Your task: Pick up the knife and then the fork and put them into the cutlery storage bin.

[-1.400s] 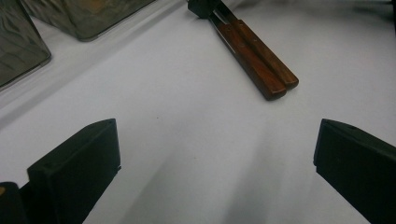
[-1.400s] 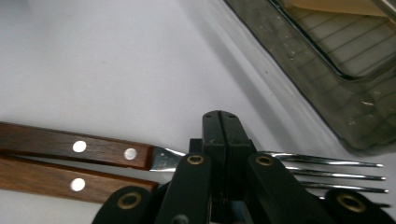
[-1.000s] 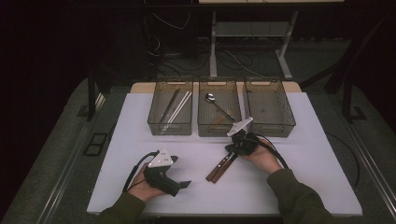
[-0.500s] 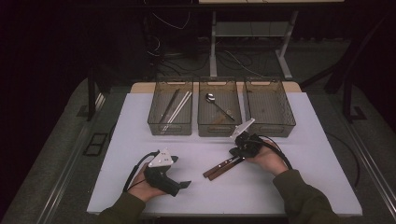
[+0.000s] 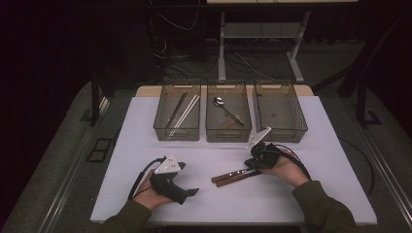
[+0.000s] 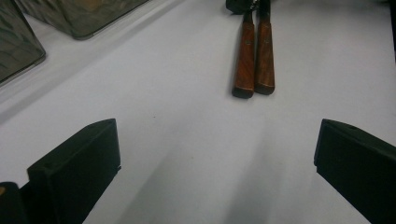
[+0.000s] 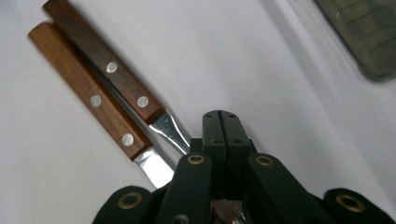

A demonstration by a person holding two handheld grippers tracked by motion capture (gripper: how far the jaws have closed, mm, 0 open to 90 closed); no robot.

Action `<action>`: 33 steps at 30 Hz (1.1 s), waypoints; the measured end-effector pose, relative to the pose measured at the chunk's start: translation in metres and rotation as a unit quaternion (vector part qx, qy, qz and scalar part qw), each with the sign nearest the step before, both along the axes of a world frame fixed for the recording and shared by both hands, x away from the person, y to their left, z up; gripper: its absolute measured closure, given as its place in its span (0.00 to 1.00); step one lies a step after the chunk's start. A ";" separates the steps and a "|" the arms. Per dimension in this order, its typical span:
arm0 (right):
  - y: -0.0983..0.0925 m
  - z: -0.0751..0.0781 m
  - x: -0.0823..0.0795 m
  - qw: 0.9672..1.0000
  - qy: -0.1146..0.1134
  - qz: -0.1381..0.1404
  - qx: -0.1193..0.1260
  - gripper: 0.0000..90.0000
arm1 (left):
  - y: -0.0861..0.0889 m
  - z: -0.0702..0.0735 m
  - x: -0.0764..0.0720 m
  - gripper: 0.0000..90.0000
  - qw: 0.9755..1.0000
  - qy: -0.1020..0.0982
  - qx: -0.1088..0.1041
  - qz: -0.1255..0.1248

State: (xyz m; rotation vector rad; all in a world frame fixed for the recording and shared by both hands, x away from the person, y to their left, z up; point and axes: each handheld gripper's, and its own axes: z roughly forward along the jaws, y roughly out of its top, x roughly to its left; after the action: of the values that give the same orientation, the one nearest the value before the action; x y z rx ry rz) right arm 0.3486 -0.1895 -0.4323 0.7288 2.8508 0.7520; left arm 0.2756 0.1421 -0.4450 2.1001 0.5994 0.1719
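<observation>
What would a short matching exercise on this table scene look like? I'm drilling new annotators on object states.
Things:
1. spoon
2. chopsticks
3. wooden-handled utensils
4. left gripper

Places or states:
A. side by side on the white table
B. jaws wide apart
C. in the middle bin
D. in the left bin

Pairs: 1-C, 2-D, 3-A, 4-B
</observation>
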 end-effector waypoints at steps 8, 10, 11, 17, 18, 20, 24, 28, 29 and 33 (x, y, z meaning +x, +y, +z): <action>-0.009 0.001 -0.013 1.000 0.009 0.009 -0.005 1.00 | 0.000 0.000 0.000 0.00 1.000 0.000 0.001 -0.001; -0.010 0.001 -0.016 1.000 0.010 0.012 -0.006 1.00 | 0.000 0.000 0.000 0.00 1.000 0.000 0.000 -0.001; -0.011 0.001 -0.018 1.000 0.011 0.013 -0.006 1.00 | 0.000 0.000 0.000 0.00 1.000 0.000 0.000 -0.001; -0.015 0.002 -0.030 1.000 0.016 0.021 -0.010 1.00 | 0.000 0.000 0.000 0.00 1.000 0.000 0.001 -0.002; -0.015 0.002 -0.032 1.000 0.017 0.024 -0.011 1.00 | 0.000 0.000 0.000 0.00 1.000 0.001 0.000 -0.002; -0.016 0.002 -0.035 0.999 0.020 0.029 -0.011 1.00 | 0.000 0.000 0.000 0.00 1.000 0.001 0.000 -0.002; -0.017 0.002 -0.037 0.999 0.021 0.025 -0.009 1.00 | 0.000 0.000 0.000 0.00 1.000 -0.001 0.001 -0.003; -0.015 0.010 -0.034 1.000 0.013 0.011 0.016 0.88 | 0.000 0.000 0.000 0.00 1.000 0.000 0.000 -0.002; -0.011 0.012 -0.034 1.000 0.009 0.015 0.023 0.87 | 0.000 0.000 0.000 0.00 1.000 0.001 0.001 -0.002; 0.009 0.016 -0.032 0.999 0.002 0.037 0.023 0.83 | 0.000 0.000 0.000 0.00 1.000 -0.002 0.002 -0.002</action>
State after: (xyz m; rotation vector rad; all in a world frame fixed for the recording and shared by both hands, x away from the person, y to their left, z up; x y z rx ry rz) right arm 0.3166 -0.1805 -0.4159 0.6332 2.8880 0.8295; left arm 0.2756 0.1421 -0.4447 2.1046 0.5919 0.1749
